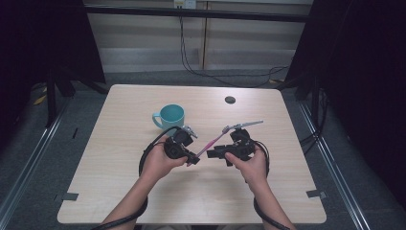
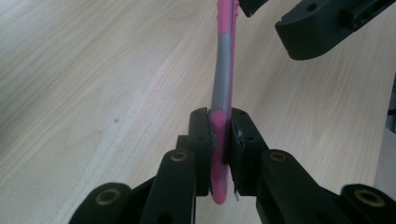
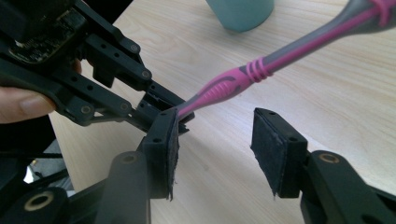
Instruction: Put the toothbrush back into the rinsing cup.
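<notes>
Toothbrush (image 2: pixel 222 84), light, stiff and slick, hangs over the worktop (image 1: pixel 143 191) with its handle end clamped in the left tongs (image 2: pixel 218 140); right tongs (image 3: pixel 215 154) stand apart, best taking the ribbed grip.

- left gripper (image 1: pixel 193 158) pinches the low end of a pink toothbrush (image 1: pixel 215 140)
- right gripper (image 1: pixel 214 152) sits just beside it
- teal mug (image 1: pixel 170 116) behind, on the table (image 1: pixel 119 153)
</notes>
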Demonstrator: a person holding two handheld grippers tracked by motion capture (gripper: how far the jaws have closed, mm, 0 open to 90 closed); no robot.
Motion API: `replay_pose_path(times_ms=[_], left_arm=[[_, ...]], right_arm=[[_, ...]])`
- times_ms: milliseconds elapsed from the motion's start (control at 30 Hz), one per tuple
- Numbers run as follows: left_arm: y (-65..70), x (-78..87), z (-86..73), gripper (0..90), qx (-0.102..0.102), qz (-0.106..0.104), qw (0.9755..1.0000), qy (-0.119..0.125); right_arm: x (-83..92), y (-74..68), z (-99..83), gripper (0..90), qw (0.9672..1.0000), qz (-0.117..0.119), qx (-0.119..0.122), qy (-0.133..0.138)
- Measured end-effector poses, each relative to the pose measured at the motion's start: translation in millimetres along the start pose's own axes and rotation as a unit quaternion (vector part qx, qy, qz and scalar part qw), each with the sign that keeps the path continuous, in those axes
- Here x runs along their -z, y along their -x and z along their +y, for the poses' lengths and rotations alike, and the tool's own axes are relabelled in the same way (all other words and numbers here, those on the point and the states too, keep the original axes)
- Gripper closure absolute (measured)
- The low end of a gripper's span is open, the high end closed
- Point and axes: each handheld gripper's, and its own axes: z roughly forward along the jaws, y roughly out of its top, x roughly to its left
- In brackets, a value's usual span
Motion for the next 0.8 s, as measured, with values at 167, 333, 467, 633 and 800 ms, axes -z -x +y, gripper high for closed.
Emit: replay_pose_path(times_ms=[167, 333, 467, 633, 800], left_arm=[[1.1, -0.9, 0.4, 80.7, 0.005, -0.004, 1.0000, 0.007], [1.3, -2.3, 0.3, 80.7, 0.009, -0.007, 0.9999, 0.008], [1.4, -3.6, 0.9, 80.7, 0.011, -0.009, 0.9999, 0.008], [1.9, -4.1, 2.0, 80.7, 0.015, -0.010, 0.9997, 0.014], [2.1, -4.5, 2.0, 80.7, 0.018, -0.008, 0.9997, 0.014]], right_arm=[[-0.4, 0.5, -1.1, 53.4, 0.9999, 0.002, -0.008, 0.010], [0.8, 1.1, -1.4, 55.6, 0.9997, 0.002, -0.012, 0.019], [1.8, 1.3, -1.1, 57.6, 0.9996, 0.004, -0.014, 0.026], [1.0, 1.0, -0.6, 57.8, 0.9993, 0.006, -0.018, 0.032], [-1.4, 1.4, -1.8, 59.9, 0.9988, 0.011, -0.026, 0.040]])
